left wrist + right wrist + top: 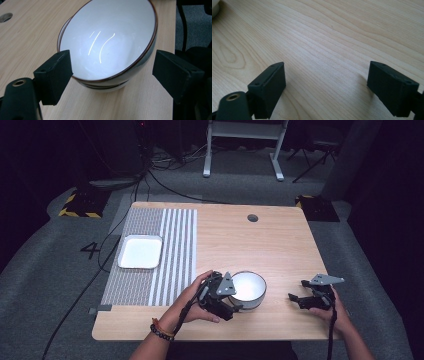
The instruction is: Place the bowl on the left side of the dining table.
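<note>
A white bowl (248, 289) with a dark brown rim stands on the wooden table (280, 245), near its front edge. My left gripper (234, 306) is at the bowl's front left side. In the left gripper view the bowl (107, 42) sits between the open jaws of that gripper (115, 68); the left jaw is close to the rim and the right jaw stands apart from it. My right gripper (298, 291) is to the right of the bowl, held low over bare wood. It (327, 80) is open with nothing between its jaws, and the bowl's edge (214, 7) shows at the top left corner.
A striped grey and white placemat (175, 255) covers the table's left part, with a white square plate (140, 251) on it. A round cable hole (252, 218) lies at the far side. Cables and a white desk frame (245, 145) are on the floor beyond.
</note>
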`<control>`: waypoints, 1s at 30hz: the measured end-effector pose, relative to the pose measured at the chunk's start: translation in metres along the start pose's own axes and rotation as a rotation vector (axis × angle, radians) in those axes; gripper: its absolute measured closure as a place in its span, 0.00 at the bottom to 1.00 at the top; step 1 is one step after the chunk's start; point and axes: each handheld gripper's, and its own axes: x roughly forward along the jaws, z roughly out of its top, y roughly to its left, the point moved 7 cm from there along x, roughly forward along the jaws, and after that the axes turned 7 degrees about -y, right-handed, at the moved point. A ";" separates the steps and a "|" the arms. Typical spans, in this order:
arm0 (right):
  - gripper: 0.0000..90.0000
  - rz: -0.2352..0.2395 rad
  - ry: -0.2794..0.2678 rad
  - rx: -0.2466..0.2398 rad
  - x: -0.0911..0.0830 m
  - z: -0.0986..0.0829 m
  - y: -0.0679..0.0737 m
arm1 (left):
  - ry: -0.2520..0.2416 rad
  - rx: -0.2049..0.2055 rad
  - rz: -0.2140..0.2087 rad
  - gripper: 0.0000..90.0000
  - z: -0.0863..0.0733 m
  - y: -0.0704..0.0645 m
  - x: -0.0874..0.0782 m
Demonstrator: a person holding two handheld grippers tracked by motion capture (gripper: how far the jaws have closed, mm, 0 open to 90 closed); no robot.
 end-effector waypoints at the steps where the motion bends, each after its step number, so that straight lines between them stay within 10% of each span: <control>1: 0.17 0.001 0.001 0.001 0.000 0.000 0.000 | -0.002 0.010 -0.017 0.18 0.002 -0.004 0.005; 30: 0.17 0.003 0.001 0.000 0.000 0.000 0.000 | 0.033 0.019 -0.162 0.29 0.000 -0.008 0.041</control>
